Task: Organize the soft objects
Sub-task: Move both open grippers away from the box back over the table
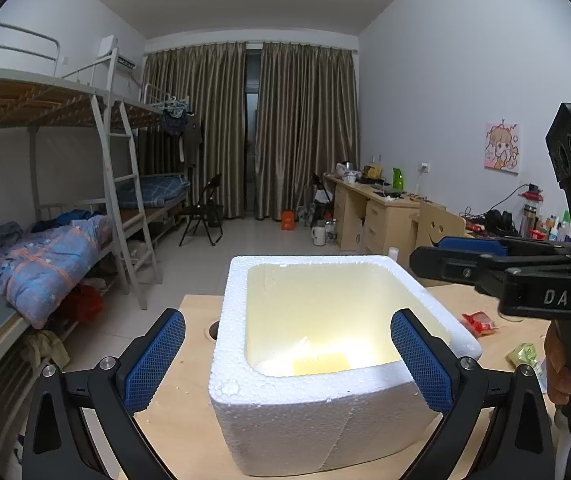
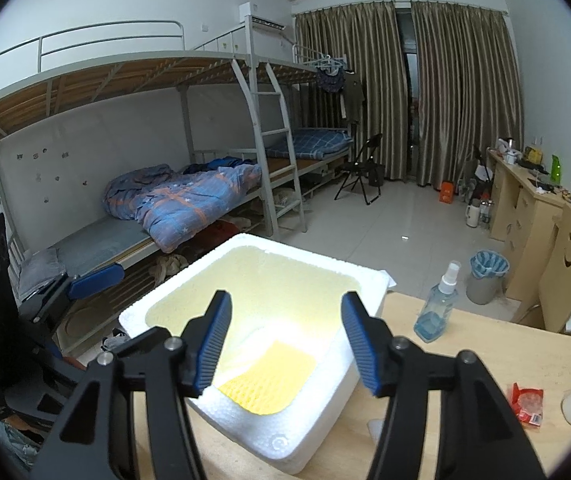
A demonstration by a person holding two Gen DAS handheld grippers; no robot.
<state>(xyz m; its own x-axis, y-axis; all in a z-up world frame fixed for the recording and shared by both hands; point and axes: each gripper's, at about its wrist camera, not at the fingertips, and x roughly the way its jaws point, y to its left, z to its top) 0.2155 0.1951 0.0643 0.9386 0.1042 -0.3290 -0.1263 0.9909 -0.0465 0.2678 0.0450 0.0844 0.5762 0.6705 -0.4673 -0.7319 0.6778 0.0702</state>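
White foam box (image 2: 317,432) sits on the wooden table (image 2: 465,360). Yellow sponge (image 2: 269,380) lies flat on the box floor — near corner in the right wrist view. Right gripper (image 2: 285,336) hangs over the box, jaws apart, nothing between the pads. Left gripper (image 1: 287,356) sits at the box's near wall, jaws wide apart, straddling the box without pressing it. 2 other items on the table: red packet (image 2: 525,404) and spray bottle (image 2: 439,304), both beside the box, apart from it.
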